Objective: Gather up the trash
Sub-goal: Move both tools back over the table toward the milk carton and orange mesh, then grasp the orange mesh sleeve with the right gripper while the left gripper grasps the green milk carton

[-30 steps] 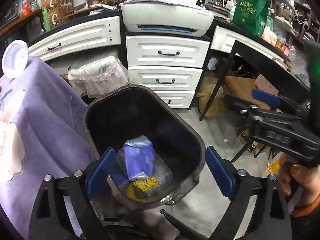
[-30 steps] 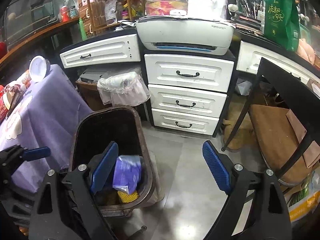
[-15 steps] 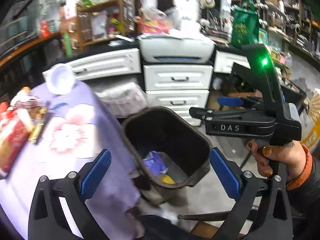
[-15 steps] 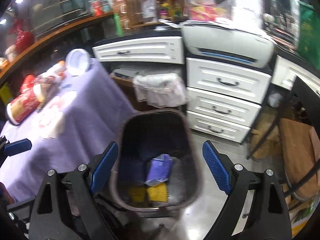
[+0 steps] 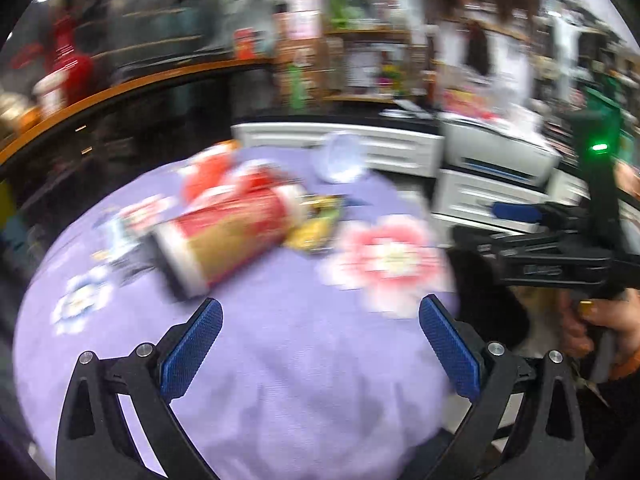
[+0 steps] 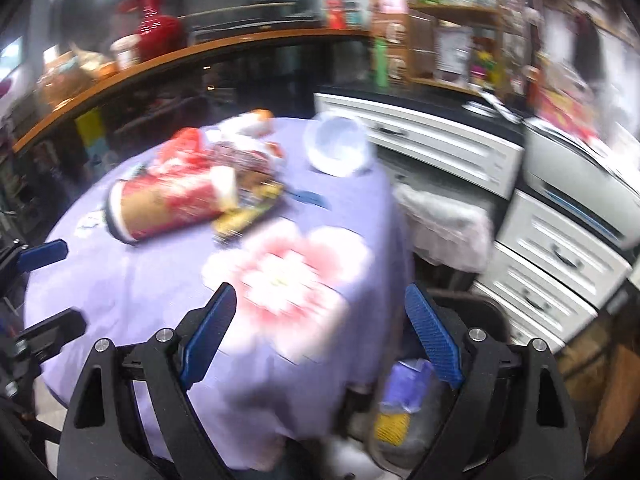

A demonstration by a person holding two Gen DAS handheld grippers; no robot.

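Observation:
A round table with a purple flowered cloth (image 5: 304, 360) carries trash: a red and gold paper cup (image 5: 232, 236) on its side, red wrappers (image 5: 212, 172), a yellow wrapper (image 5: 316, 232) and a white bowl (image 5: 340, 156). My left gripper (image 5: 320, 344) is open and empty above the near cloth. My right gripper (image 6: 320, 332) is open and empty over the table's right edge (image 6: 384, 288). The cup (image 6: 168, 208), the bowl (image 6: 338, 148) and the dark trash bin (image 6: 476, 320), with purple and yellow trash inside (image 6: 400, 400), show in the right wrist view. Both views are blurred.
White drawers (image 6: 560, 256) and a printer (image 5: 496, 156) stand to the right. A bag-lined basket (image 6: 444, 224) sits beside the table. A wooden counter (image 6: 160, 64) with a red vase (image 6: 154, 28) curves behind. The right gripper's body (image 5: 560, 252) is at right in the left wrist view.
Both grippers have swung left and up, from over the trash bin to over the purple table. Both stay open and empty.

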